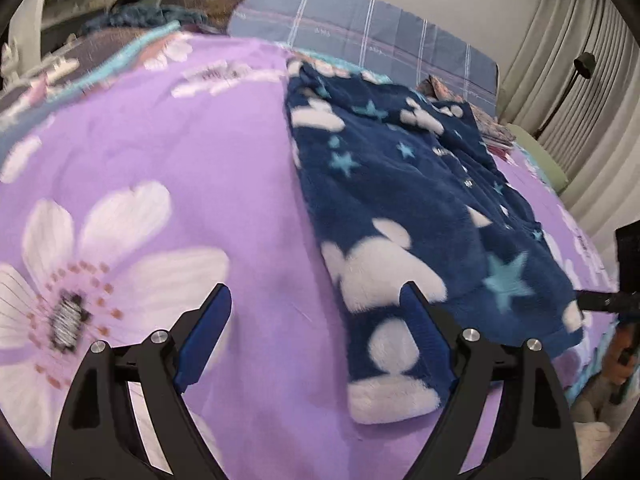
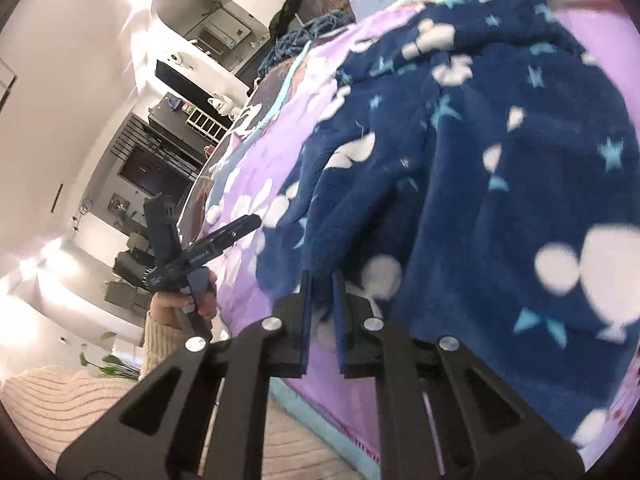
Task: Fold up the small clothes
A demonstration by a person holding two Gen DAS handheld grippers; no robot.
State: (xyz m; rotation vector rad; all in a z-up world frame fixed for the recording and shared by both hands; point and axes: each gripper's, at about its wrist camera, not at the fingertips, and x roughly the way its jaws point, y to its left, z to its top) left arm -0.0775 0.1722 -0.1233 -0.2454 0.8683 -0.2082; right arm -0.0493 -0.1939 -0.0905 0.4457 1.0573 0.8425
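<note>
A navy fleece garment [image 1: 404, 208] with white shapes and teal stars lies spread on a purple floral bedsheet [image 1: 192, 152]. My left gripper [image 1: 316, 300] is open above the sheet; its right finger hangs over the garment's near left corner. My right gripper [image 2: 322, 280] is nearly closed on the garment's [image 2: 480, 168] near edge, with fleece between the pads. The right gripper also shows in the left wrist view [image 1: 600, 302] at the garment's right corner. The left gripper shows in the right wrist view [image 2: 224, 236], held in a hand.
A blue plaid pillow [image 1: 372, 36] lies at the head of the bed, with crumpled clothes [image 1: 140, 16] beside it. Curtains [image 1: 580, 60] and a lamp stand on the right. The bed's near edge [image 2: 320, 412] drops to a wooden floor; shelves and furniture [image 2: 168, 120] stand beyond.
</note>
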